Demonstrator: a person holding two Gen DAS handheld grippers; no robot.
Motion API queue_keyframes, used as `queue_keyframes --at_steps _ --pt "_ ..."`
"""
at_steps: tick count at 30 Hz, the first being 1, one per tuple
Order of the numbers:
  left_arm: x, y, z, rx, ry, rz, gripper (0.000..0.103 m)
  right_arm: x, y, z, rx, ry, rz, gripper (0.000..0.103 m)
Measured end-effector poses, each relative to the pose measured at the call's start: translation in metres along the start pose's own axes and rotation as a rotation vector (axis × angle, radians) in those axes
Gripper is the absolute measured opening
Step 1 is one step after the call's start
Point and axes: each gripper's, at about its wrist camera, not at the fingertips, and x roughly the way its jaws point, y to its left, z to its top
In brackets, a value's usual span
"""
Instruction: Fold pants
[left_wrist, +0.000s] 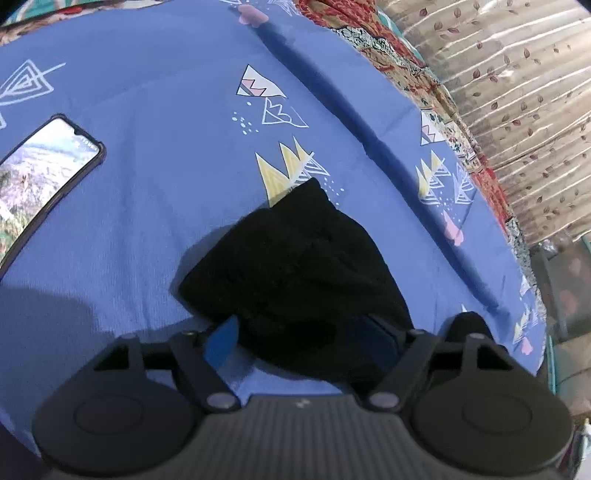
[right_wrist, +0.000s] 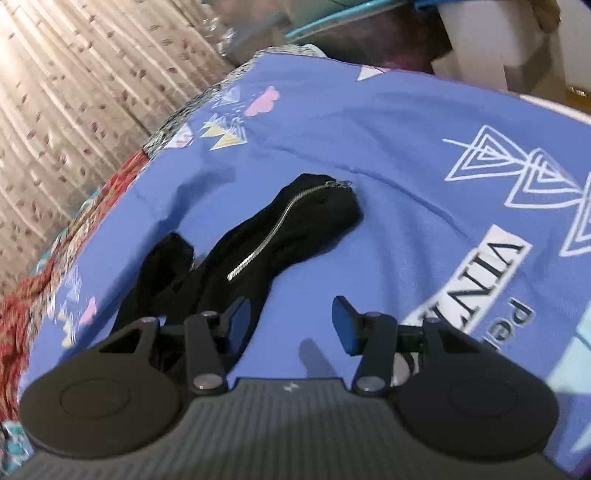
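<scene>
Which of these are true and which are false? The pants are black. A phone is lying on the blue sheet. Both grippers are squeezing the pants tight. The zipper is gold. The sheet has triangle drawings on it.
1. The pants are black. True.
2. A phone lies on the blue sheet. True, with its screen lit.
3. Both grippers squeeze the pants. False: the left gripper and right gripper both have their jaws apart, gripping nothing.
4. The zipper is gold. False: it is silver.
5. The sheet has triangle drawings. True.
</scene>
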Motion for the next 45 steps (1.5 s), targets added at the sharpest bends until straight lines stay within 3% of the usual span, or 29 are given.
queue_keyframes --at_steps 4,11,13,14,15,21,27,30,35,37,39,40,45 --pt "0.0 -0.005 -0.001 0.015 0.0 -0.002 0.074 0.033 0.009 0.015 0.018 0.011 -0.002 0.052" --pt "-0.008 0.0 -0.01 0.004 0.005 0.024 0.074 0.094 -0.004 0.032 0.239 0.066 -0.013 0.05" --pt "-0.008 0.002 -0.013 0.001 0.012 0.038 0.074 0.101 -0.003 0.033 0.254 0.065 -0.037 0.036" --pt "-0.008 0.002 -0.015 0.001 0.014 0.044 0.074 0.102 -0.002 0.033 0.239 0.071 -0.065 0.015" --pt "-0.007 0.002 -0.016 0.001 0.017 0.049 0.073 0.1 0.0 0.033 0.226 0.075 -0.086 0.011" --pt "-0.007 0.0 -0.019 0.008 0.026 0.042 0.072 0.024 -0.002 0.043 0.133 -0.09 -0.077 0.01" --pt "-0.011 0.0 -0.023 0.011 0.027 0.011 0.072 -0.078 -0.056 0.046 0.142 -0.223 -0.124 0.01" --pt "-0.012 0.003 -0.026 0.007 0.033 -0.002 0.072 -0.102 -0.078 0.039 0.107 -0.249 -0.227 0.01" --pt "-0.017 0.009 -0.032 0.0 0.036 -0.021 0.072 -0.096 -0.099 0.02 0.115 -0.148 -0.362 0.016" --pt "-0.021 0.012 -0.032 -0.004 0.025 -0.025 0.074 -0.113 -0.098 0.006 0.109 -0.212 -0.386 0.018" --pt "-0.024 0.015 -0.033 -0.004 0.018 -0.027 0.074 -0.128 -0.085 -0.006 0.059 -0.264 -0.356 0.018" --pt "-0.024 0.017 -0.033 -0.002 0.018 -0.025 0.074 -0.129 -0.069 -0.011 -0.016 -0.247 -0.3 0.018" --pt "-0.021 0.02 -0.04 0.016 0.024 -0.014 0.074 -0.108 0.056 -0.064 -0.465 -0.015 0.12 0.022"
